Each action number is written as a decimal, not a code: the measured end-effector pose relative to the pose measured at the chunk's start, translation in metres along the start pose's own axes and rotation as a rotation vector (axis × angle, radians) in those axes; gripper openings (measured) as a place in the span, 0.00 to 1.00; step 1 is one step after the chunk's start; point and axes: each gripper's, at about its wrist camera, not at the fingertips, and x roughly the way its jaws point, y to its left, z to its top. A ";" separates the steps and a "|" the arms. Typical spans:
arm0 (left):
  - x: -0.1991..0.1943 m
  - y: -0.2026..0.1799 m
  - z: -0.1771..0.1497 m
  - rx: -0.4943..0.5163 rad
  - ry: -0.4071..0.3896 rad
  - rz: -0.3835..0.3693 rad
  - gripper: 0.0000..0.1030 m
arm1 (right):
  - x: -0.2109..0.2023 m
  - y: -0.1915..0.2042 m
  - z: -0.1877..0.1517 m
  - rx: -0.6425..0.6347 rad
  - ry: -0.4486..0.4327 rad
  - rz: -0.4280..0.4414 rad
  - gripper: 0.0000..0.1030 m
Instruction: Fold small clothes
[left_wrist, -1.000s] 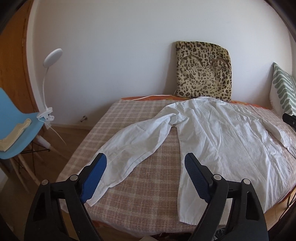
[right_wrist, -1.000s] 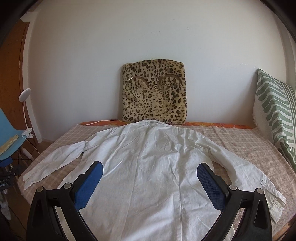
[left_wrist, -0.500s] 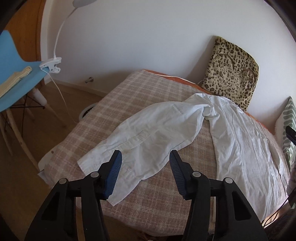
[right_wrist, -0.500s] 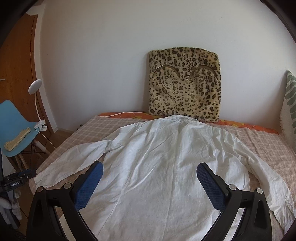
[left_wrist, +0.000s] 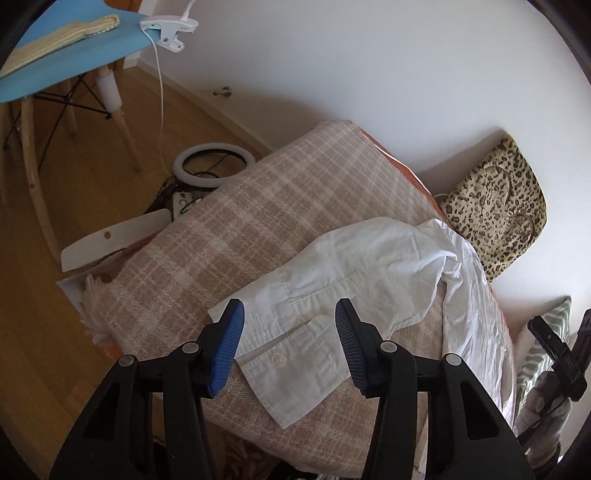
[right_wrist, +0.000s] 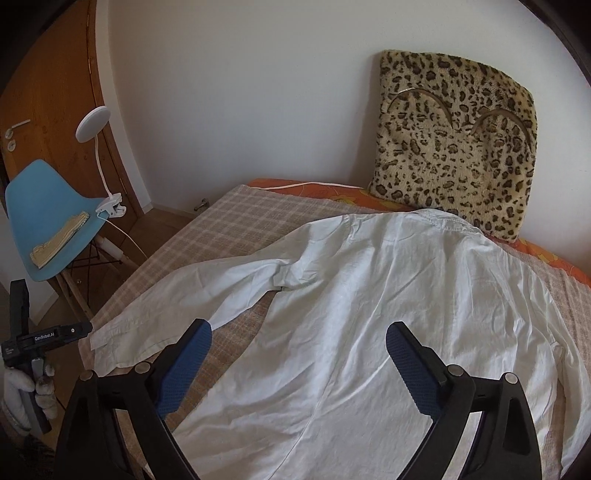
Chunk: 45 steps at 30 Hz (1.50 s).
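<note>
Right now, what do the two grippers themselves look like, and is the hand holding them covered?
Both the left gripper and right gripper have black plastic arms with round silver rivets, ending in jaws lined with ribbed blue pads. Seen from the right wrist view, the left unit's black body carries white lettering. The left hand wears a white glove. No cables show on either gripper.

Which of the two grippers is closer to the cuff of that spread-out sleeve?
Left. The left gripper hangs open right over the cuff, fingers either side. The right gripper is open over the shirt body, well away from it.
</note>
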 end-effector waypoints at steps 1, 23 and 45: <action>0.000 0.002 0.003 -0.002 -0.002 0.006 0.48 | 0.007 0.004 0.005 -0.006 0.016 0.010 0.92; 0.032 -0.022 -0.019 0.252 -0.007 0.162 0.04 | 0.142 0.004 0.091 0.210 0.272 0.095 0.77; -0.032 -0.112 -0.072 0.551 -0.114 -0.220 0.02 | 0.260 0.061 0.109 0.121 0.490 0.072 0.58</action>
